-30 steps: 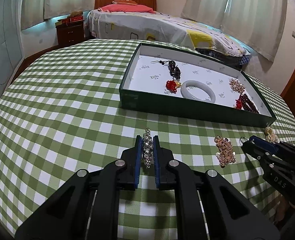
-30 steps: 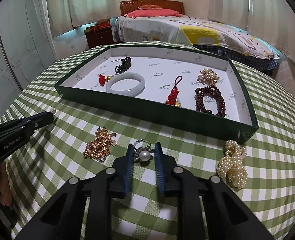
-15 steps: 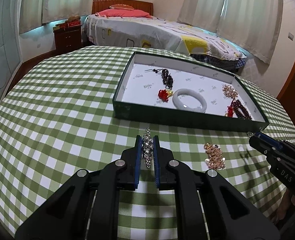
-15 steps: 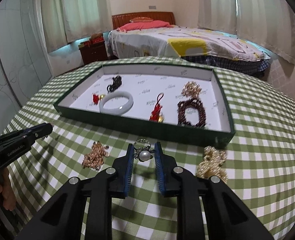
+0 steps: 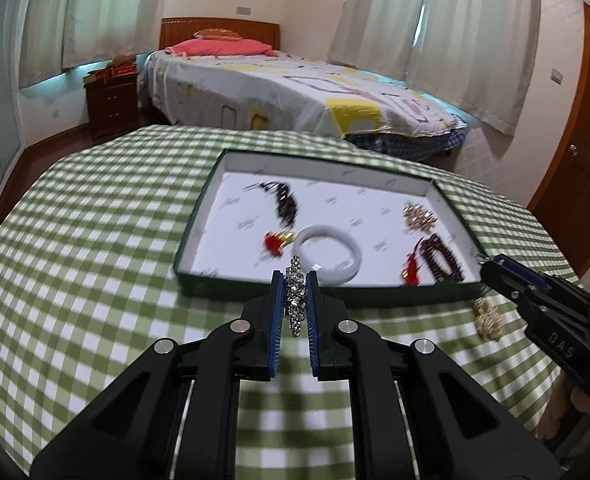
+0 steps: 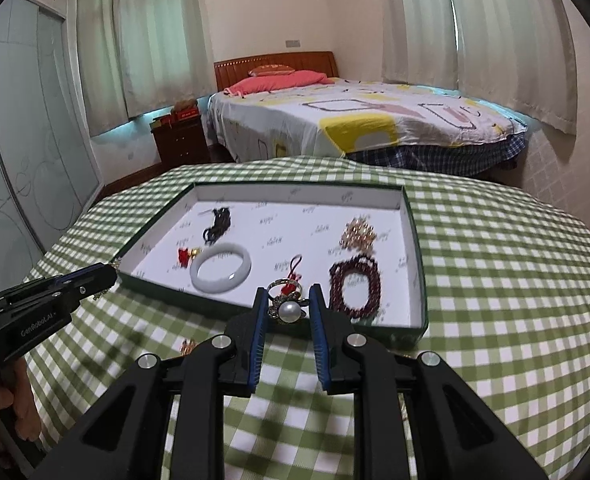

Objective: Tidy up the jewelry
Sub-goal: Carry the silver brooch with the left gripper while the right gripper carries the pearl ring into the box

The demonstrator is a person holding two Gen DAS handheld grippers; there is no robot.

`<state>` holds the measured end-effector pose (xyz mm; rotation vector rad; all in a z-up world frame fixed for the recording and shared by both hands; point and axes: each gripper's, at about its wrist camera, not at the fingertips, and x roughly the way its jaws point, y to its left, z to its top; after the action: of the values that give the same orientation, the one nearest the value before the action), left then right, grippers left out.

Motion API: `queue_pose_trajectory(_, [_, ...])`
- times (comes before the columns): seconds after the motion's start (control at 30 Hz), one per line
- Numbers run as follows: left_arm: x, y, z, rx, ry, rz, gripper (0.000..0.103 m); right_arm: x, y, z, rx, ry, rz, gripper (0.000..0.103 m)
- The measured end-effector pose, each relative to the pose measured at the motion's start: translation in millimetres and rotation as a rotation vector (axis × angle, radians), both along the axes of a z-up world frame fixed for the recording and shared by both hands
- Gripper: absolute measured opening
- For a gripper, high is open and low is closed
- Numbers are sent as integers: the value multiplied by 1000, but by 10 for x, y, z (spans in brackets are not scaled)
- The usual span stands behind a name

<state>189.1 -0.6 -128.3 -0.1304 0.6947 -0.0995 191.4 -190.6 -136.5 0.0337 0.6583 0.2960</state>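
My left gripper [image 5: 294, 300] is shut on a silver rhinestone piece [image 5: 295, 288] and holds it above the table, near the front wall of the green jewelry tray [image 5: 215, 280]. My right gripper [image 6: 286, 312] is shut on a pearl ring [image 6: 287, 311], raised in front of the tray's front wall [image 6: 199, 306]. The tray's white floor holds a white bangle [image 6: 220, 271], a dark red bead bracelet [image 6: 355, 288], a black piece [image 6: 217, 224], a gold cluster [image 6: 359, 234] and red charms [image 6: 183, 256]. The right gripper also shows in the left wrist view [image 5: 491, 266].
A gold chain piece [image 5: 487, 316] lies on the green checked tablecloth [image 5: 95, 260] in front of the tray's right corner. Another small gold piece [image 6: 187, 346] lies on the cloth. A bed [image 6: 355, 120] and a nightstand [image 5: 113, 104] stand beyond the table.
Both grippers have risen off the cloth with their pieces and moved toward the tray. The tray now looks farther below and the view is tilted up.
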Motion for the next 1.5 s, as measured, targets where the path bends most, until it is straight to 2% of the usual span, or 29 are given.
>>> queue_pose_trajectory(0.27, [298, -231, 182, 8, -57, -58, 11, 231, -20, 150, 8, -54, -16, 22])
queue_pose_trajectory(0.6, [764, -414, 349, 30, -137, -82, 11, 574, 21, 324, 10, -121, -30, 22])
queue_pose_trajectory(0.9, [1349, -495, -53, 50, -15, -82, 11, 945, 96, -32, -21, -33, -29, 22])
queue_pose_trajectory(1.1, [1533, -551, -199, 83, 26, -87, 11, 1111, 117, -226, -39, 28, -30, 22])
queue_pose_trajectory(1.5, [1792, -566, -432, 82, 155, -82, 11, 1245, 123, -377, -63, 109, -33, 22])
